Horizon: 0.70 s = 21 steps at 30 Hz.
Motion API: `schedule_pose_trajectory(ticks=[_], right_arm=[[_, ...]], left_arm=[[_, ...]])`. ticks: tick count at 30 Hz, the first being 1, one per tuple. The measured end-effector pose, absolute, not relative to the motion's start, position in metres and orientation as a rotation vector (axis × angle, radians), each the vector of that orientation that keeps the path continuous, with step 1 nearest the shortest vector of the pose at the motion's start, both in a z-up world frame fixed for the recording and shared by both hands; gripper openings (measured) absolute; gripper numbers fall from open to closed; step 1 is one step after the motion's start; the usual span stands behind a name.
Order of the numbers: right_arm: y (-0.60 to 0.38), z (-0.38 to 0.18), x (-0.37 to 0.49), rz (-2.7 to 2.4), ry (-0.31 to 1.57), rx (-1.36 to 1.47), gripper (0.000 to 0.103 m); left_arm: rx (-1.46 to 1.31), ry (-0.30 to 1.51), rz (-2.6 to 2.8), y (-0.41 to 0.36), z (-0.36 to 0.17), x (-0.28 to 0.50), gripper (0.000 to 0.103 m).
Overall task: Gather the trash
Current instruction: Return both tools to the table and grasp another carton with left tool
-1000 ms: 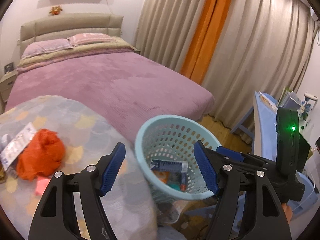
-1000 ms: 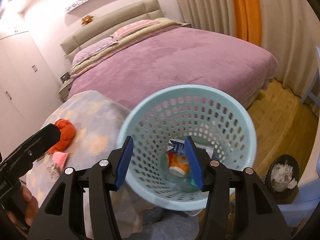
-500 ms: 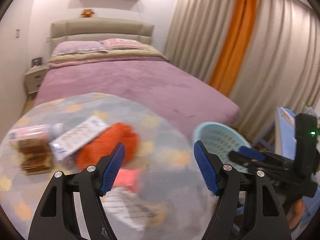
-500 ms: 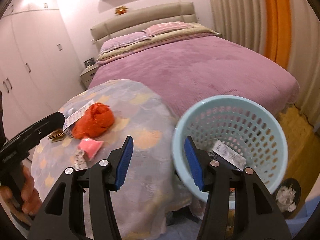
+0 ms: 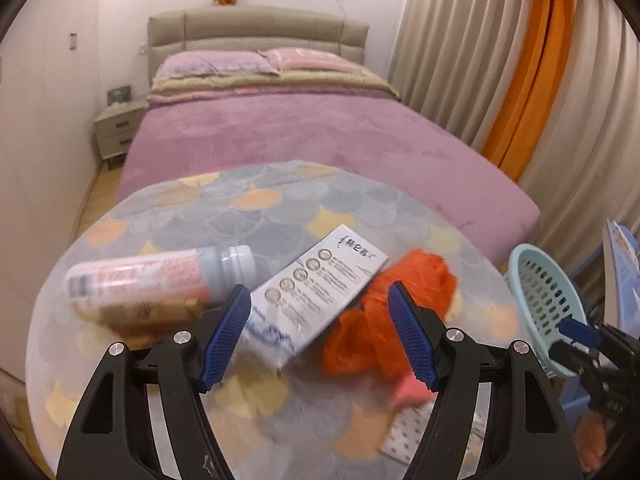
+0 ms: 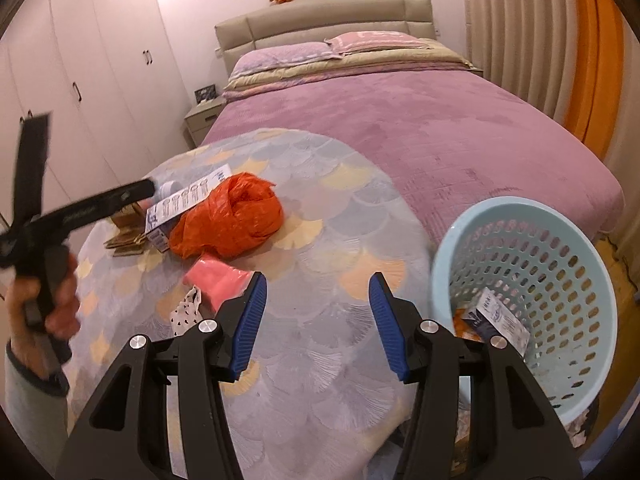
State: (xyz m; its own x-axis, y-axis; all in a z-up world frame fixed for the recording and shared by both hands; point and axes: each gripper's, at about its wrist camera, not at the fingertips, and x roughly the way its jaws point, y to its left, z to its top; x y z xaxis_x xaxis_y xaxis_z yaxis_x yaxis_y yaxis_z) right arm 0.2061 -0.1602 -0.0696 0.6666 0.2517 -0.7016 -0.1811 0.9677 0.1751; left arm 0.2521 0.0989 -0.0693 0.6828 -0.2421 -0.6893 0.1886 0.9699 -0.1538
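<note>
The left tool (image 5: 319, 334), apart and empty, faces the box (image 5: 316, 294); the right tool (image 6: 316, 322), apart, holds nothing beside the basket (image 6: 532, 300).

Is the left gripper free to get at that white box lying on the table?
Probably yes: the left gripper is open and empty, with the white box right ahead. The orange bag lies against its right side, the bottle to its left.

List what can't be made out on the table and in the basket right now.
- Bottle label: motion-blurred, left wrist view.
- Brown stack: partly behind white box, right wrist view.
- Basket contents: partly behind right hand-held gripper.
- Patterned wrapper: blurred, behind left hand-held gripper.
</note>
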Motion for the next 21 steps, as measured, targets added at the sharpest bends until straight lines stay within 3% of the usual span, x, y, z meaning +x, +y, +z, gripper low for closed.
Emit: schedule_pose_trajectory(ticks=[5, 7, 15, 21], right_arm=[[-0.154, -0.079, 0.217, 0.244, 0.832, 0.072, 0.050], [-0.153, -0.082, 0.224, 0.243, 0.841, 0.070, 0.050], [-0.147, -0.094, 0.241, 0.272, 0.869, 0.088, 0.050], [-0.149, -0.098, 0.246, 0.275, 0.879, 0.094, 0.050]], left_arm=[[0.019, 0.873, -0.270, 0.085, -0.092, 0.283, 0.069], [0.082, 0.863, -0.265, 0.076, -0.096, 0.282, 0.074], [0.208, 0.875, -0.278, 0.057, -0.103, 0.285, 0.073], [0.156, 0.931, -0.353, 0.050, -0.109, 0.281, 0.071]])
